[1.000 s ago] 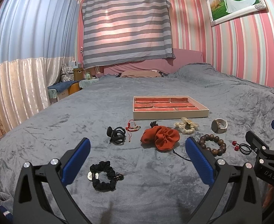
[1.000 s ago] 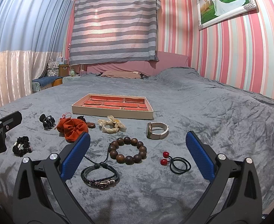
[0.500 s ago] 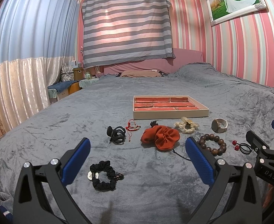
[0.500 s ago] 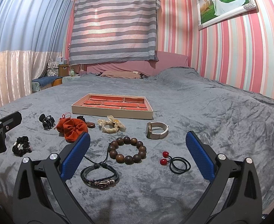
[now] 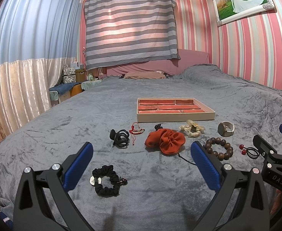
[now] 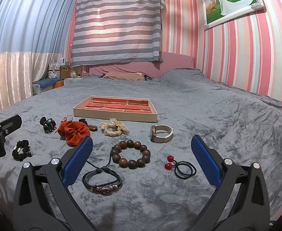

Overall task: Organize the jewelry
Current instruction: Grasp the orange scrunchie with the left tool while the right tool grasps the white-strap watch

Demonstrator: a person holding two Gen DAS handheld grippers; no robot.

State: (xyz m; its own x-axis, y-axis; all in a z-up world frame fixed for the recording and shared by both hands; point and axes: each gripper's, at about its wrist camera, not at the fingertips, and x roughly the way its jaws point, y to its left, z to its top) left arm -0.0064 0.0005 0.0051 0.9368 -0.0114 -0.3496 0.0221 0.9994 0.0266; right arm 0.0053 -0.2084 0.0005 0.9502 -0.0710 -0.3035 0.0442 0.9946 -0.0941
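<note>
— Grey plush bedspread [image 6: 208, 119] is serving as the work surface, and the tray [image 6: 115, 114] is sitting further up it with its red-lined compartments showing nothing inside. Why is everything lying short of it?

— Nothing is sorted yet, I'd judge. The pieces are lying in a loose band between the grippers and the tray, apart from one another, so each can be pinched alone.

— And the grippers?

— The left gripper [image 5: 141, 159] is hovering with its jaws spread wide and nothing between them, above the black scrunchie [image 5: 106, 181]. The right gripper [image 6: 142, 157] is gaping just as wide, empty, framing the wooden bead bracelet [image 6: 131, 154] and the leather bracelet [image 6: 102, 181].

— So each side is taking what lies nearest?

— Probably. The watch [image 6: 161, 133] and the hair tie with red beads [image 6: 181, 166] are lying on the right's side; the black claw clip [image 5: 119, 137] and orange scrunchie [image 5: 165, 140] are nearer the left.
</note>
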